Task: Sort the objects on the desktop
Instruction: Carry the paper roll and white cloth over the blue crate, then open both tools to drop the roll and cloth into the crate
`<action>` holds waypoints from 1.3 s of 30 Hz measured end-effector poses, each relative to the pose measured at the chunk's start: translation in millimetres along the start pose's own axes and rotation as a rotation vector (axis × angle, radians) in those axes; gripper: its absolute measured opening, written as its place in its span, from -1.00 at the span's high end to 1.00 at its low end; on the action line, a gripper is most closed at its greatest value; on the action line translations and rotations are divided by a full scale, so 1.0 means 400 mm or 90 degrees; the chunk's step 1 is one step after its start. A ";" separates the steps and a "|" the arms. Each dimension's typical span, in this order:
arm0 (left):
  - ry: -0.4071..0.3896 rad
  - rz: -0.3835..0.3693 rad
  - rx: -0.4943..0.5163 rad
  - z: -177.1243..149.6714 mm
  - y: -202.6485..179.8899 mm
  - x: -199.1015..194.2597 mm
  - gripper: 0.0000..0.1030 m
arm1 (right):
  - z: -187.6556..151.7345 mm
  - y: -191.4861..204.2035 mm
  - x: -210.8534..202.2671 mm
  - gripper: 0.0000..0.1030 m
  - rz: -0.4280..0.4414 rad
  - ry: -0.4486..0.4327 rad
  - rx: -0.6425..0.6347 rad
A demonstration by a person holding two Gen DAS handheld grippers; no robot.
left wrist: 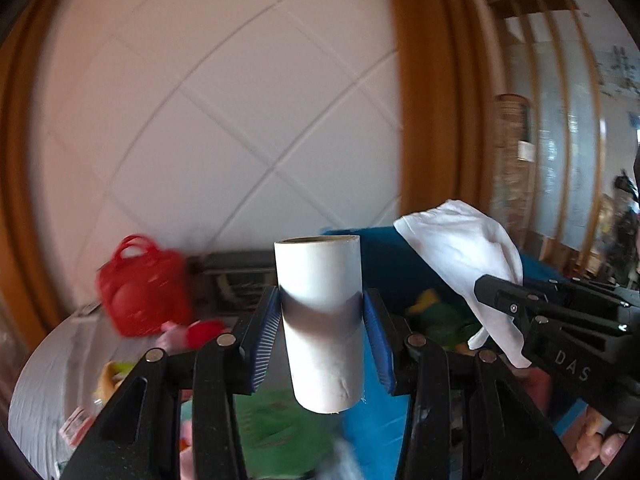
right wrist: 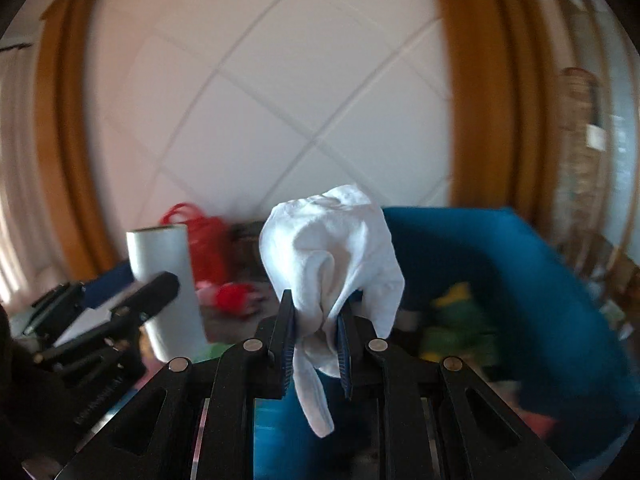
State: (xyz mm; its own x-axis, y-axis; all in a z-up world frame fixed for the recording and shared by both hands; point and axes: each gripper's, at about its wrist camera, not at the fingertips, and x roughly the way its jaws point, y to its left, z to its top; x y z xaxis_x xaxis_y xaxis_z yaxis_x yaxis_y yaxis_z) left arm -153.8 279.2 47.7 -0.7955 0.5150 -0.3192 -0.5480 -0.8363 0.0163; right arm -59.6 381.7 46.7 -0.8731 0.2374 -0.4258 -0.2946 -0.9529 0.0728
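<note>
The left gripper (left wrist: 323, 332) clamps a white cardboard tube (left wrist: 322, 320) at mid-height between its blue pads (left wrist: 266, 336); the tube stands nearly upright, raised above the surface (left wrist: 44, 376). The right gripper (right wrist: 316, 344) is pressed together on a white cloth (right wrist: 340, 248), which bunches above the jaws and trails a strip below them. Both items are held in the air in front of a white panelled wall (left wrist: 224, 112) with an orange-brown frame (left wrist: 432, 92). A blue bin (right wrist: 520, 272) sits below and to the right of the cloth, with blurred green and yellow items inside. A red basket (left wrist: 140, 288) stands on the surface to the left of the tube, near a red and pink toy (left wrist: 192, 330).
</note>
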 end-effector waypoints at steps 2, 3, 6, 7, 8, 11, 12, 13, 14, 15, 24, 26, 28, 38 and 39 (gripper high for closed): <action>0.000 -0.019 0.010 0.017 -0.075 0.021 0.19 | 0.005 -0.093 -0.019 0.65 -0.032 -0.001 0.008; 0.002 -0.024 0.015 0.021 -0.112 0.030 0.19 | 0.005 -0.131 -0.022 0.65 -0.044 0.003 0.010; 0.026 -0.041 0.029 0.039 -0.218 0.084 0.19 | 0.002 -0.245 -0.012 0.65 -0.076 0.029 0.018; 0.039 -0.049 0.032 0.042 -0.246 0.102 0.19 | -0.002 -0.279 -0.006 0.65 -0.088 0.039 0.018; 0.056 -0.059 0.036 0.040 -0.278 0.120 0.19 | -0.007 -0.305 -0.002 0.65 -0.095 0.047 0.018; 0.101 -0.077 0.052 0.032 -0.354 0.169 0.19 | -0.031 -0.395 -0.003 0.65 -0.116 0.078 0.026; 0.115 -0.080 0.057 0.025 -0.380 0.175 0.19 | -0.039 -0.420 0.003 0.65 -0.122 0.090 0.029; 0.129 -0.084 0.061 0.022 -0.397 0.188 0.19 | -0.048 -0.443 0.010 0.65 -0.127 0.102 0.031; 0.144 -0.088 0.064 0.016 -0.411 0.200 0.19 | -0.056 -0.444 -0.007 0.65 -0.131 0.109 0.034; 0.157 -0.091 0.065 0.011 -0.423 0.210 0.19 | -0.065 -0.448 -0.009 0.65 -0.134 0.117 0.035; 0.167 -0.074 0.079 0.017 -0.465 0.224 0.19 | -0.106 -0.495 0.024 0.64 -0.136 0.169 0.026; 0.167 -0.070 0.078 0.013 -0.458 0.229 0.19 | -0.109 -0.517 0.039 0.64 -0.136 0.175 0.023; 0.171 -0.070 0.075 0.008 -0.455 0.233 0.19 | -0.111 -0.522 0.042 0.64 -0.136 0.178 0.023; 0.230 -0.065 0.039 -0.047 -0.430 0.261 -0.14 | -0.130 -0.542 0.061 0.35 -0.134 0.200 0.025; 0.229 -0.065 0.035 -0.049 -0.427 0.260 -0.30 | -0.129 -0.541 0.059 0.06 -0.137 0.199 0.023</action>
State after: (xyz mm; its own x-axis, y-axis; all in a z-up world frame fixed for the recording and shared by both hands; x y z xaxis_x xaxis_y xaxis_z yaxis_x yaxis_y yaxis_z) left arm -138.1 471.8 -7.0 -0.6001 0.4879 -0.6339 -0.6401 -0.7681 0.0148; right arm 3.6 583.9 -25.5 -0.6309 0.3565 -0.6891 -0.4760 -0.8792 -0.0191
